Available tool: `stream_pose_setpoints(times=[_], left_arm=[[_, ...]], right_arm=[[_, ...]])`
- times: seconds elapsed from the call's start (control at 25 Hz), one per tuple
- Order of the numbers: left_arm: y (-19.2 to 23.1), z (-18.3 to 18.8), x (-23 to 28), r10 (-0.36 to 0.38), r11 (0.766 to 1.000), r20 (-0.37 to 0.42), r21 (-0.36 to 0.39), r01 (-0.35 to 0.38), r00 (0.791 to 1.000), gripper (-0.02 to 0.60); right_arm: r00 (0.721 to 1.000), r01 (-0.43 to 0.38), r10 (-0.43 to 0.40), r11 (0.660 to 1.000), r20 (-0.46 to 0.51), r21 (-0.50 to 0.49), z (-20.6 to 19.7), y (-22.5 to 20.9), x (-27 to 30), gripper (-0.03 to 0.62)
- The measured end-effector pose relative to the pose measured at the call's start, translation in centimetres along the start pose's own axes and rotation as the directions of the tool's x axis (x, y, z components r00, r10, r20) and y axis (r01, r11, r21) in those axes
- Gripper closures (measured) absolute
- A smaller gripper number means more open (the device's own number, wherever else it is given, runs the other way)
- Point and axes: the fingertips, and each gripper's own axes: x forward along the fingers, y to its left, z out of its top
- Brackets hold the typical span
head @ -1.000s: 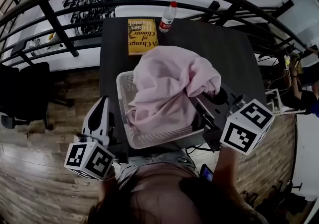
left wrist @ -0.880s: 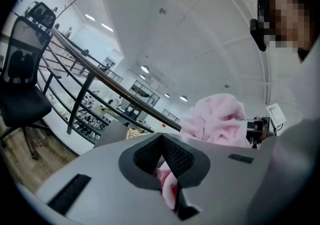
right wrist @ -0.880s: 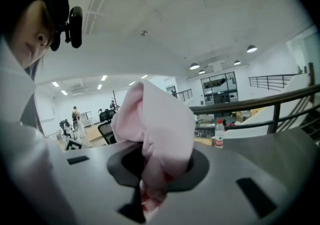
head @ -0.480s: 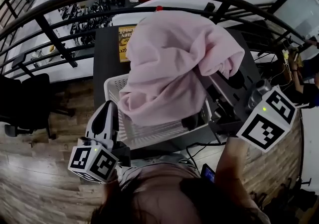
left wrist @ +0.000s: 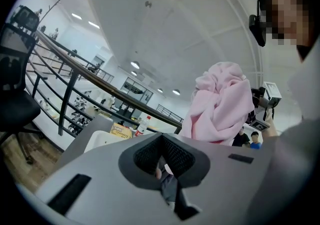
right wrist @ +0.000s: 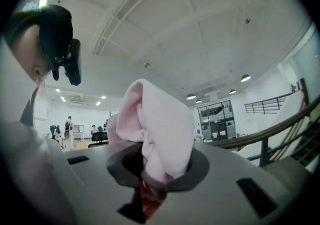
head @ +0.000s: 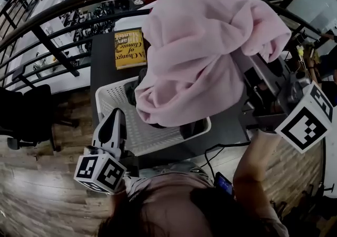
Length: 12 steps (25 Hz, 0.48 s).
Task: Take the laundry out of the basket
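Observation:
A large pink garment hangs in the air above the white laundry basket; its lower folds dangle just over the basket's middle. My right gripper is shut on a bunch of this pink cloth; in the head view its marker cube shows at the right, and its tips are hidden under the cloth. Dark laundry lies in the basket. My left gripper sits low at the basket's front left corner, jaws together, holding nothing.
The basket stands on a dark table. A yellow book lies at the table's far side, a water bottle beside it. A black railing runs beyond the table. A black chair stands at the left.
My right gripper has risen and carried the pink garment up out of the basket, uncovering its white floor and dark laundry. The left gripper has shifted a little along the basket's front left.

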Motion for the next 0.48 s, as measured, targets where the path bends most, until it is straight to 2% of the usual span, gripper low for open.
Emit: stream_pose_setpoints(times=[0.2,0.48], left_arm=[[-2.7,-1.0,1.0,0.0,1.0,-0.013,0.019,0.0,1.0,0.583],[-6.3,-3.2,1.9,0.014,0.999,-0.016,0.034,-0.013,1.0,0.581]], right_arm=[[0.998,0.025,-0.021,0.997,0.052,-0.075,2.9,-3.5,-2.4,0.511],[0.996,0.063,-0.058,0.995,0.068,-0.077,3.1,-9.1,-6.3,0.511]])
